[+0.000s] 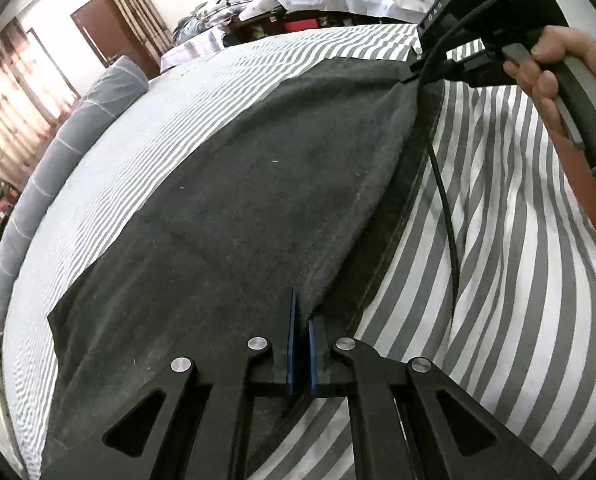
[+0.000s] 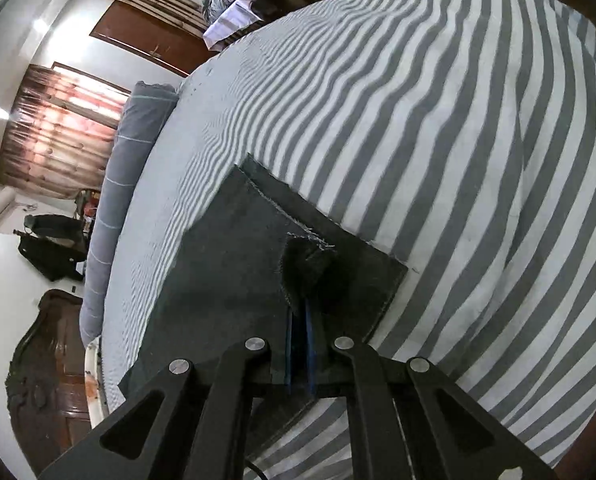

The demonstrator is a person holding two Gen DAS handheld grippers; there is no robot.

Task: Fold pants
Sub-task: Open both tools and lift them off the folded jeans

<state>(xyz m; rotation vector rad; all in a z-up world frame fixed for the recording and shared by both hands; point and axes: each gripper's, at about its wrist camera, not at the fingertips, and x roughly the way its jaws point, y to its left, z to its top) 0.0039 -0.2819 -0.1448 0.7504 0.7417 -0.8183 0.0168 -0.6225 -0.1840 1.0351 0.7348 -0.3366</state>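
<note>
Dark grey pants (image 1: pixel 234 208) lie spread on a grey-and-white striped bed (image 1: pixel 517 240). My left gripper (image 1: pixel 302 320) is shut on the pants' near edge, lifting a fold of cloth. My right gripper (image 1: pixel 413 68) shows at the far end in the left wrist view, shut on the other corner of the same lifted edge. In the right wrist view my right gripper (image 2: pixel 301 304) pinches a bunched bit of the pants (image 2: pixel 234 264) near their stitched hem (image 2: pixel 282 212). The cloth hangs taut between the two grippers.
A grey bolster pillow (image 1: pixel 70 152) lies along the bed's left side. A black cable (image 1: pixel 445 208) hangs from the right gripper over the bed. Cluttered furniture (image 1: pixel 258 12) stands beyond the far edge. A wooden headboard (image 2: pixel 46 364) stands lower left.
</note>
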